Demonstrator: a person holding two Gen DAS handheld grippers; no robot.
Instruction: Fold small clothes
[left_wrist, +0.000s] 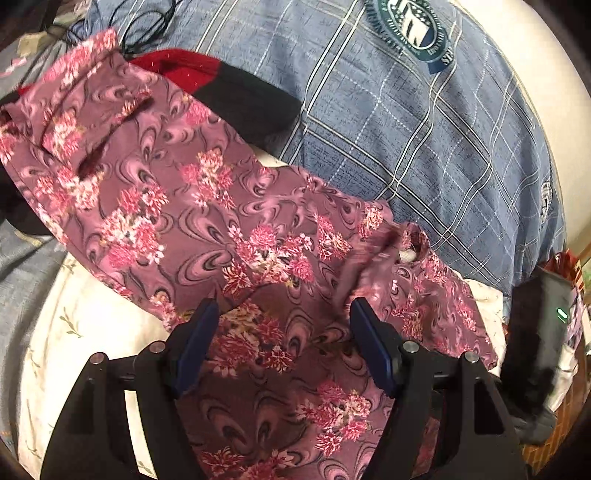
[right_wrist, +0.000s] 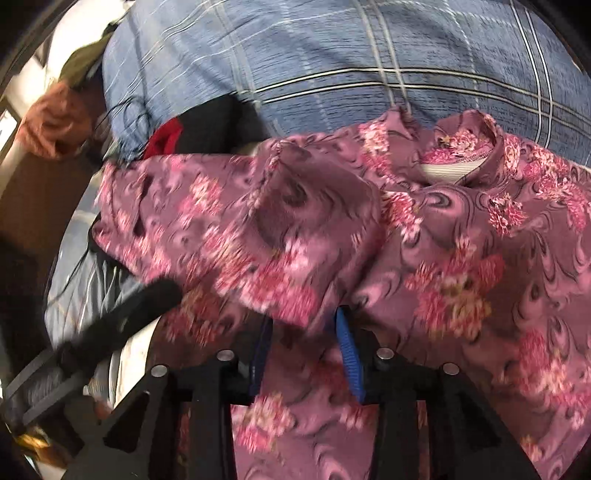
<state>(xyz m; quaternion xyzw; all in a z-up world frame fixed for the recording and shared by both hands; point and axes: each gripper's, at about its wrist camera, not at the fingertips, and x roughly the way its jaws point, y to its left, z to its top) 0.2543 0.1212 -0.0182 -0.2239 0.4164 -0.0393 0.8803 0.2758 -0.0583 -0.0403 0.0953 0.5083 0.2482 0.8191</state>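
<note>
Garment of mauve cloth with pink flower print lies spread across our work surface, running from 10 o'clock to 4 o'clock in the left wrist view; the same garment fills the middle and 3 o'clock side of the right wrist view, where a raised fold sits over the fingertips. We see our left gripper with its blue-padded fingers set wide apart above the cloth, nothing between them. Our right gripper has its fingers spaced narrowly with cloth draped over the tips; we cannot tell whether they pinch it. A red and black cloth lies under the garment's far end at 11 o'clock. A blue plaid blanket covers 12 to 3 o'clock. A cream sheet with a leaf print shows at 8 o'clock.
</note>
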